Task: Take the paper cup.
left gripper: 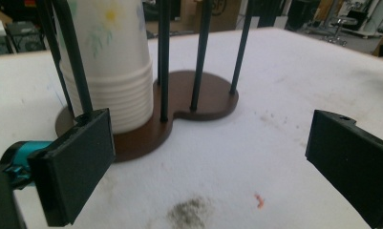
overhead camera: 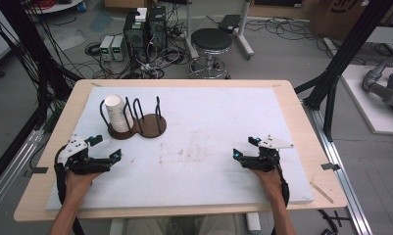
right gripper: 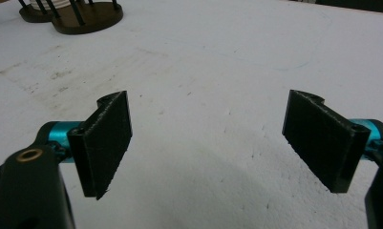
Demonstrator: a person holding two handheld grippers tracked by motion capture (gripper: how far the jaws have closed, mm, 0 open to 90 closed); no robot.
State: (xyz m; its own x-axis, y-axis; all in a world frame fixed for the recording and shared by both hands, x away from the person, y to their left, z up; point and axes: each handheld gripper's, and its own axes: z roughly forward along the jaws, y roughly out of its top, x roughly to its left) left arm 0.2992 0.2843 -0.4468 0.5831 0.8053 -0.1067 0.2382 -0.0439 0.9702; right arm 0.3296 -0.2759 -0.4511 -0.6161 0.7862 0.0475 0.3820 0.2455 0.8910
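Observation:
A stack of white paper cups (overhead camera: pixel 116 112) stands upside down in the left bay of a brown two-bay holder (overhead camera: pixel 152 126) with black upright rods, at the back left of the white board. The right bay holds nothing. My left gripper (overhead camera: pixel 106 148) lies just in front of the holder, open and holding nothing. In the left gripper view the cups (left gripper: pixel 108 62) and holder base (left gripper: pixel 203 95) are close ahead, beyond the open left gripper (left gripper: pixel 208 162). My right gripper (overhead camera: pixel 245 147) rests at the front right, open. In its own view the right gripper (right gripper: pixel 208 143) spans bare board, with the holder (right gripper: pixel 84 16) far off.
The white foam board (overhead camera: pixel 208 122) covers a wooden table (overhead camera: pixel 302 127). It carries faint stains in the middle. Beyond the table, a black stool (overhead camera: pixel 211 41) and computer boxes (overhead camera: pixel 145 29) with cables stand on the floor. Black frame posts (overhead camera: pixel 346 54) rise at both sides.

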